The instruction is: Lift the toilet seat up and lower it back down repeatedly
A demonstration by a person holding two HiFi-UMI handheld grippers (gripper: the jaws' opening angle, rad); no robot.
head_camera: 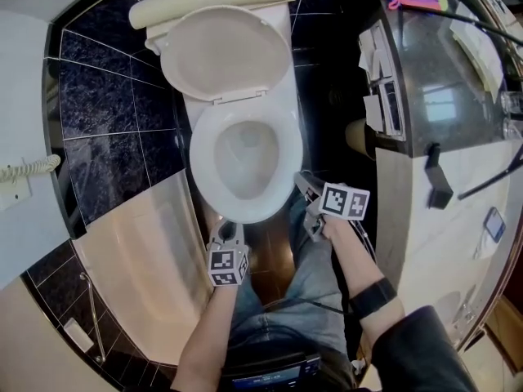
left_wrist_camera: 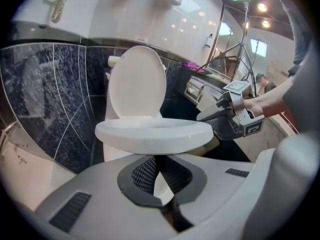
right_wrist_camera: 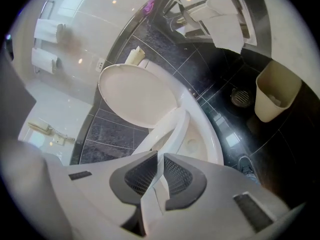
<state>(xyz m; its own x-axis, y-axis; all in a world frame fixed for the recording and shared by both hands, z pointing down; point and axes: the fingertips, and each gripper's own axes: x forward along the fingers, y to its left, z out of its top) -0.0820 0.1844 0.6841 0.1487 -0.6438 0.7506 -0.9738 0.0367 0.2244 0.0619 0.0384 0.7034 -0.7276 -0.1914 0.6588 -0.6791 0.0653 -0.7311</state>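
Our right gripper (right_wrist_camera: 160, 159) pinches the seat (right_wrist_camera: 172, 128) at its front rim, tilted above the bowl (right_wrist_camera: 206, 140). It looks like stiff, slick plastic, light on its hinge. Left gripper (left_wrist_camera: 158, 159) is pressed together, empty.

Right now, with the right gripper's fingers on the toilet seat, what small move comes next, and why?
Probably lift the right gripper toward the lid: its fingers clamp the toilet seat, which sits tilted partway above the bowl, well short of upright.
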